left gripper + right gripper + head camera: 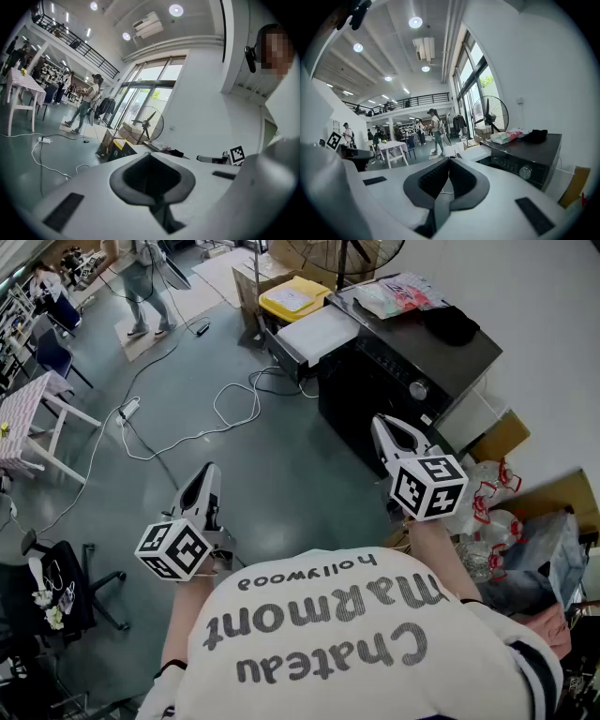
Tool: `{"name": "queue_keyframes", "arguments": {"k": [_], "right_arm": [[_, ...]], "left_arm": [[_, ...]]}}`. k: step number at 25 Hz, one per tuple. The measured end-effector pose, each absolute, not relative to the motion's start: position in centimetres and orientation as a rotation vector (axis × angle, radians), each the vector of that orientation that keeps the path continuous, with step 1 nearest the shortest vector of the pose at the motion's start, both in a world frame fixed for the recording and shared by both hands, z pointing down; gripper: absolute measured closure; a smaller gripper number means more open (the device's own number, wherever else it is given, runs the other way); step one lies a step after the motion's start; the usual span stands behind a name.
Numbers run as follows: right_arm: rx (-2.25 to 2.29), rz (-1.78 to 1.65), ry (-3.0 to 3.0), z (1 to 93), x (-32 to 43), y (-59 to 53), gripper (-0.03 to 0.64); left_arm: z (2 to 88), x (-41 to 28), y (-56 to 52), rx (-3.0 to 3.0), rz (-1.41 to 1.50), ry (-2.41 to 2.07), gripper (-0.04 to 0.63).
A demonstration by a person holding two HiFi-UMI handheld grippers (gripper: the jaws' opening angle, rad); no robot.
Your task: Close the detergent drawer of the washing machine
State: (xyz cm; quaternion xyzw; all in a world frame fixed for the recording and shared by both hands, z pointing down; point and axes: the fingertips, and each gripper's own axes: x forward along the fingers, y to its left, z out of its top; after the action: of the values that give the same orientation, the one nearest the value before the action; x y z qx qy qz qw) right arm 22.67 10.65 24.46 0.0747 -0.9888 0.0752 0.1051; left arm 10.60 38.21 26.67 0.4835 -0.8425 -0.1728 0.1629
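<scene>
The white detergent drawer (pixel 319 334) stands pulled out from the front of the black front-loading washing machine (pixel 441 352), jutting towards the open floor. What lies inside the drawer can't be made out from here. Just behind it sits a dark bin with a yellow lid (pixel 292 298), lid on. On the machine's top rest a pink-and-white packet (pixel 398 293) and a crumpled black cloth (pixel 450 324).

Your right claw (pixel 380 423) is held out in front of you, close to level. It points at the machine's front panel but hangs short of it, touching nothing. In the right gripper view its jaws are clenched tip to tip with nothing between them, and the drawer (pixel 480 152) shows beyond and to the right of the tips.

Your left claw (pixel 211 470) hangs lower in the head view, over the grey-green floor (pixel 262 474), well apart from the machine. It also sits near level and points away from your body. It too is clenched and empty in the left gripper view.
</scene>
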Motion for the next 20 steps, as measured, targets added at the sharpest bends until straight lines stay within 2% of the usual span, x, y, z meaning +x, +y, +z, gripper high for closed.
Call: {"name": "queue_keyframes", "arguments": {"k": [20], "right_arm": [[0.216, 0.287, -2.829, 29.2, 19.4, 10.0, 0.588]], "left_arm": [[32.2, 7.5, 35.9, 1.329, -0.455, -2.294, 0.588]]}}
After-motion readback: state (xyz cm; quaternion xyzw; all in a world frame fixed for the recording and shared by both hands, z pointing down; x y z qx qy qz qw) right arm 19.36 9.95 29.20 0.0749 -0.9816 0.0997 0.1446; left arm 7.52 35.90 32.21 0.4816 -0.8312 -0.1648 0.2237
